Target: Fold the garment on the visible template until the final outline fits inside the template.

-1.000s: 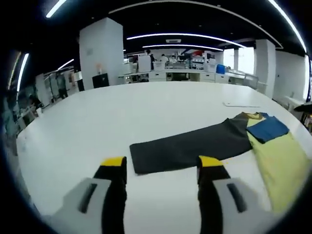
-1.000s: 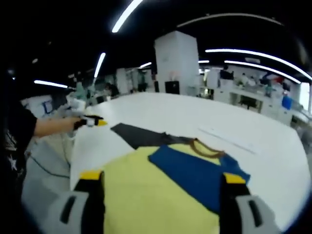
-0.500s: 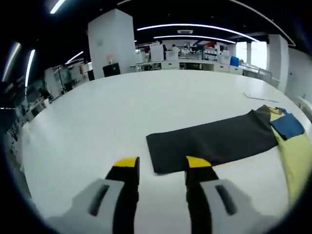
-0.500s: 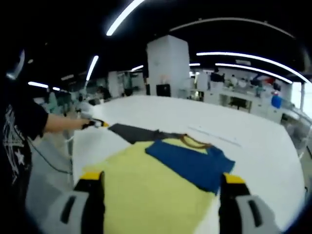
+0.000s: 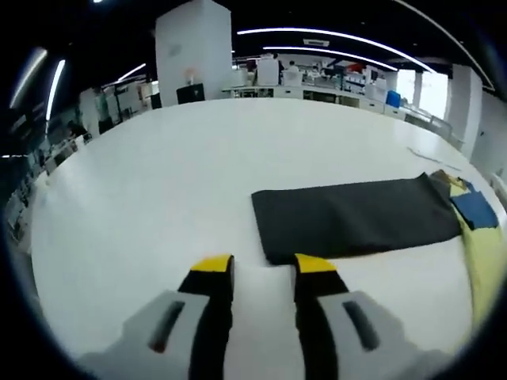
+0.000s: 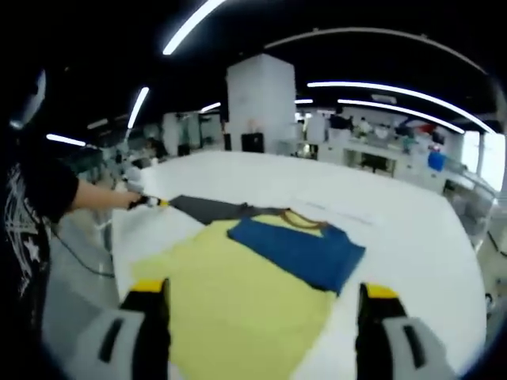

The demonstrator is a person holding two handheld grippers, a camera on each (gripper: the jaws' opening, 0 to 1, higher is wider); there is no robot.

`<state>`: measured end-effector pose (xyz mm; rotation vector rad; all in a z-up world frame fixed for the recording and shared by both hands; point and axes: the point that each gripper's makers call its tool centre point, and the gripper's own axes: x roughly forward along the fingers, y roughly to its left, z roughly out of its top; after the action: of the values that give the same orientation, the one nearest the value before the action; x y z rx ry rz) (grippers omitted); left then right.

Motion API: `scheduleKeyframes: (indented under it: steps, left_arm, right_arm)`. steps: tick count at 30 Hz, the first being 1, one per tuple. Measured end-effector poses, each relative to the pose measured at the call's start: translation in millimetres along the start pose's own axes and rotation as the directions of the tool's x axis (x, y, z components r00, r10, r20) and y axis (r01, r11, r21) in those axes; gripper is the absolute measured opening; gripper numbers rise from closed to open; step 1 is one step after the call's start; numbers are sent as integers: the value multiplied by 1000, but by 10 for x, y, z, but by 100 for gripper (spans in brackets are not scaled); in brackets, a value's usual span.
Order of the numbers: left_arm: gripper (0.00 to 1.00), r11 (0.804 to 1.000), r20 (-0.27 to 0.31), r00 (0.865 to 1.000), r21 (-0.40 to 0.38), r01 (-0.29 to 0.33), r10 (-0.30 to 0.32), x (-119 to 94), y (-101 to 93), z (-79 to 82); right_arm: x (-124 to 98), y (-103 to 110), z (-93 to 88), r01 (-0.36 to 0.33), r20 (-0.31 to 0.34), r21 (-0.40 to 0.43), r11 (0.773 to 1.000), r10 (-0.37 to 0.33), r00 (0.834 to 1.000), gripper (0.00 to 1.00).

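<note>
Now the left gripper [image 5: 255,265] hangs low over the big white table [image 5: 158,182], and its two yellow-tipped jaws stand close together with a small gap and nothing between them. Just past the tips lies the near end of a long dark gray cloth [image 5: 356,215], flat on the table. At the far end of that cloth are the yellow part [image 5: 485,253] and the blue sleeve [image 5: 475,210] of the garment. From the right gripper view, the right gripper [image 6: 257,291] has its jaws wide apart, holding nothing. Between them spreads the yellow garment [image 6: 238,301], with its blue sleeve folded across it. A person's hand [image 6: 135,184] reaches in from the left.
</note>
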<state>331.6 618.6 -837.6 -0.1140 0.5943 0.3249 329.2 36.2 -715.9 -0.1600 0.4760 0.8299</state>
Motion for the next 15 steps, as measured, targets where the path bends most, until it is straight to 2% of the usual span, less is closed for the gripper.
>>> scheduleKeyframes:
  steps: [2, 5, 11, 15]
  left_arm:
    - [24, 1000, 0, 1000, -15, 2, -2, 42, 10, -1]
    - [22, 996, 19, 1000, -84, -22, 24, 39, 55, 1]
    - [20, 996, 4, 1000, -79, -29, 29, 43, 53, 3]
    - [7, 992, 3, 1000, -124, 18, -18, 104, -9, 32]
  right_arm:
    - [-6, -4, 1, 7, 1, 0, 1000, -7, 1000, 99]
    - [-8, 5, 6, 11, 3, 2, 1000, -11, 1000, 99]
    - [9, 17, -21, 21, -3, -3, 1000, -21, 1000, 99]
    - [14, 25, -17, 18, 3, 2, 1000, -18, 1000, 99]
